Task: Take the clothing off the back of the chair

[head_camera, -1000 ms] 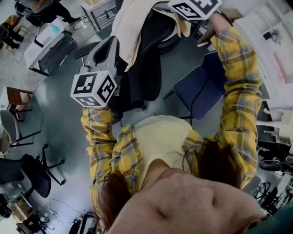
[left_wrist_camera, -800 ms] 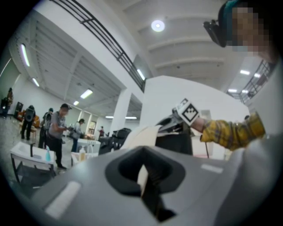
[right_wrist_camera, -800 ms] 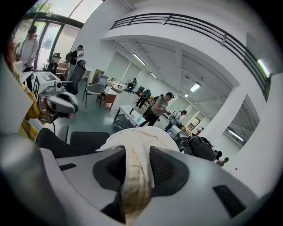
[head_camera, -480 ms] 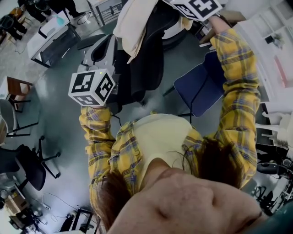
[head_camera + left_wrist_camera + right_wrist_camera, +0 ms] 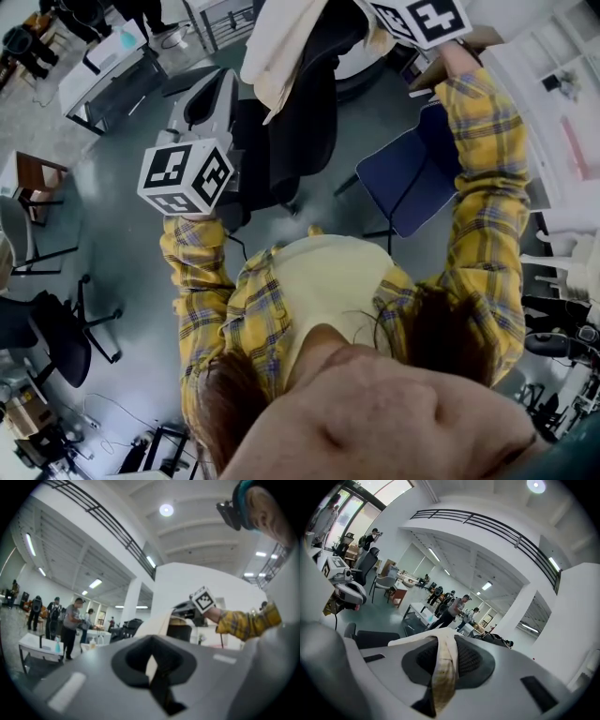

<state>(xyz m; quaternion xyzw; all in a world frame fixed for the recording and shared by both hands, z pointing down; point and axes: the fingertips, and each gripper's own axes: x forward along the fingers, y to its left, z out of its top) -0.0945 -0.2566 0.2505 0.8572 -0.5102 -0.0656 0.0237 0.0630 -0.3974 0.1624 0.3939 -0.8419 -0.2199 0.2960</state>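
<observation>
A cream piece of clothing [image 5: 279, 45] hangs over the back of a black office chair [image 5: 302, 122] at the top of the head view. My right gripper [image 5: 380, 21] is at the chair's top edge. Its jaws have just been closing, and in the right gripper view [image 5: 440, 667] they are shut on a fold of the cream clothing [image 5: 443, 660]. My left gripper [image 5: 225, 84] hangs beside the chair's left side, apart from the cloth. In the left gripper view [image 5: 157, 679] its jaws stand shut with nothing held, and the clothing [image 5: 157, 625] lies ahead.
A blue chair [image 5: 412, 178] stands right of the black one. A white table [image 5: 98, 75] is at the far left, with a wooden chair [image 5: 33, 202] and a black office chair [image 5: 56, 337] below it. Several people [image 5: 450, 609] stand in the background.
My right gripper has moved up and slightly right at the chair's top, and the cream cloth there has shifted with it. My left gripper has drifted a little to the left.
</observation>
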